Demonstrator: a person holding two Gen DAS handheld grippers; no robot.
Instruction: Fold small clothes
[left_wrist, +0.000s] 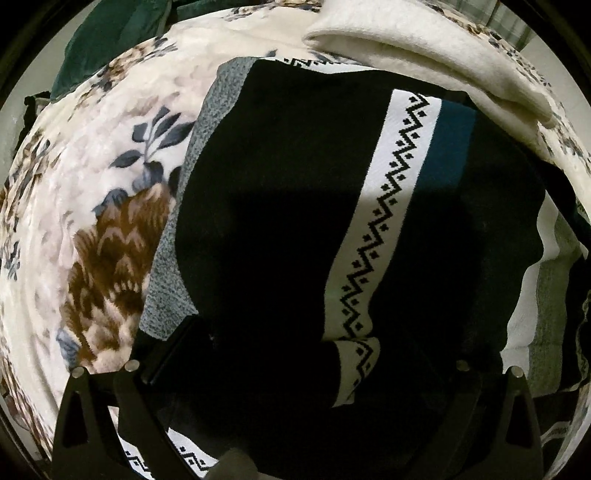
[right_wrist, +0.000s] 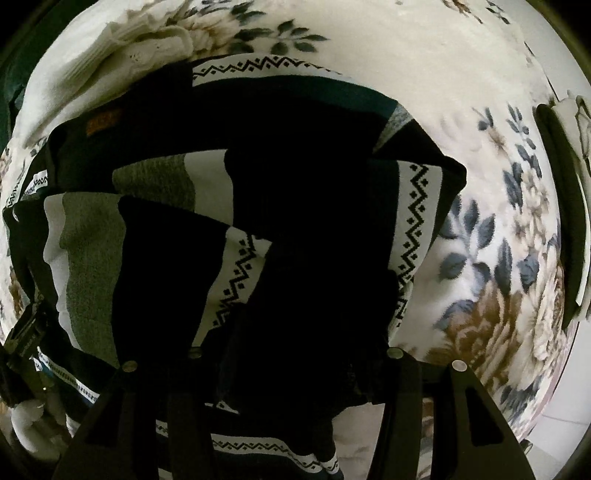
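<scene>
Already your left hand-held gripper (left_wrist: 295, 369) and right hand-held gripper (right_wrist: 291, 358) hang spread apart, gripping nothing, over the half-folded sweater (left_wrist: 280, 184) on the blanket (left_wrist: 92, 166), likely positioning for another fold.

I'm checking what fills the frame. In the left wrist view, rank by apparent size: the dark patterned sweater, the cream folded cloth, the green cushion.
1. Dark patterned sweater, largest, though nearest the camera.
2. Cream folded cloth.
3. Green cushion, partly cut off, so unsure against the cloth.

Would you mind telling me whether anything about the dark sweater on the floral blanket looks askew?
Yes: in the right wrist view the sweater is bunched in uneven overlapping folds, its zigzag bands running at different angles, not flat on the blanket.
</scene>
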